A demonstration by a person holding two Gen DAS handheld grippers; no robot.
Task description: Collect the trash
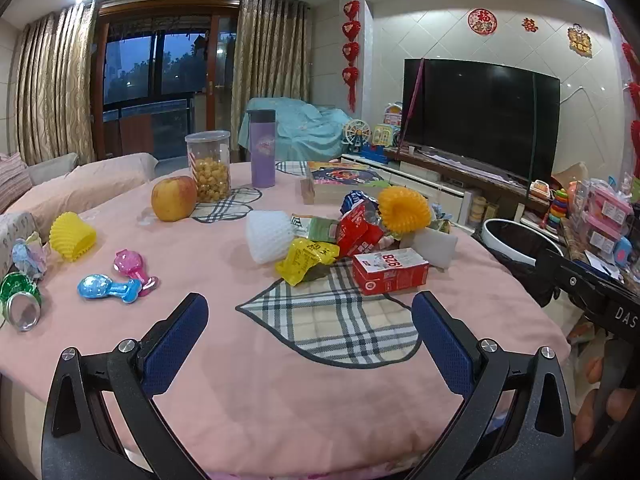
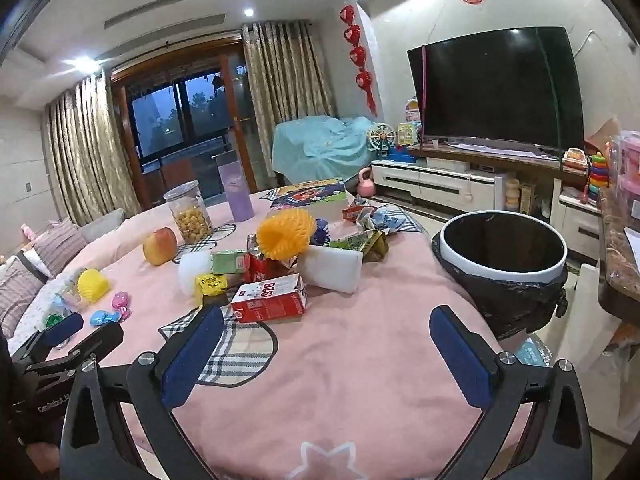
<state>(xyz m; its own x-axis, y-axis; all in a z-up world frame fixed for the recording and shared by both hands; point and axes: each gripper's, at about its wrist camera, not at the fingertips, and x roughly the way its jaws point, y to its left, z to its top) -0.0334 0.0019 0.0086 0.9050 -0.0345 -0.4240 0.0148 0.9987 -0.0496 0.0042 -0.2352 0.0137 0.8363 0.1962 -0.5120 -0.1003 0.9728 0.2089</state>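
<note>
On the table [image 2: 360, 360], nearest both wide, empty tongs [image 2: 326, 354], lies a red carton [image 2: 270, 300]: light, likely crushable, best pinched across its short sides; bin [image 2: 504, 276] stands beside.

Near edge of the surface [image 1: 256, 400] bare and passable, wrapper heap [image 1: 352, 236] and red carton [image 2: 270, 298] blocking its middle, jar [image 1: 209, 166] and apple [image 1: 174, 198] toward far edge, bin [image 2: 504, 256] just beside right edge.
</note>
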